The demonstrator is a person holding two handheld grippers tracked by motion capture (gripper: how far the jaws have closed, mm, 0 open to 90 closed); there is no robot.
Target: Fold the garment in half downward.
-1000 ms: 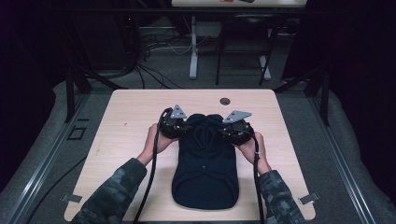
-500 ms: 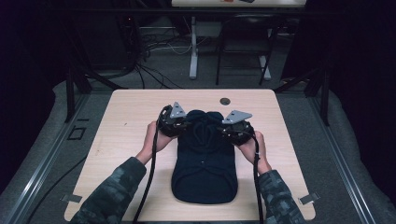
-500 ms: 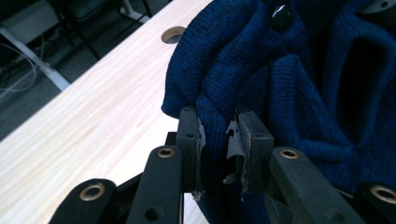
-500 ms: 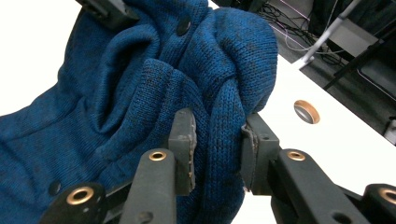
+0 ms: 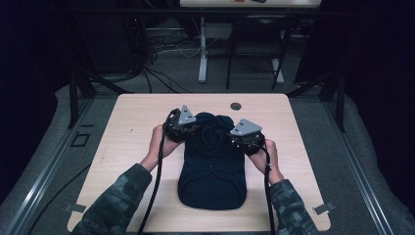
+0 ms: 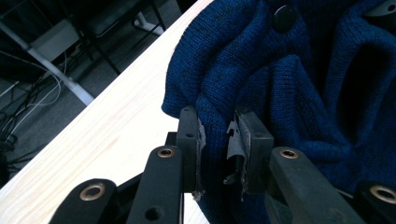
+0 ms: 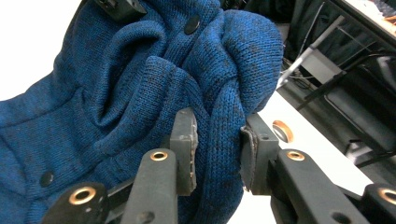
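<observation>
One dark blue knit sweater (image 5: 212, 166) lay at the table's (image 5: 127, 122) centre, its far end bunched into folds. The left gripper (image 5: 182, 126), at the sweater's 11 o'clock corner, had its jaws closed on a thick fold of the knit (image 6: 215, 135). The right gripper (image 5: 243, 137), at the 1 o'clock corner, pinched another fold between its jaws (image 7: 223, 140). A dark button (image 7: 192, 24) sat near the bunched part. A round hole (image 5: 236, 105) lay in the tabletop at 12 o'clock, well beyond the sweater.
</observation>
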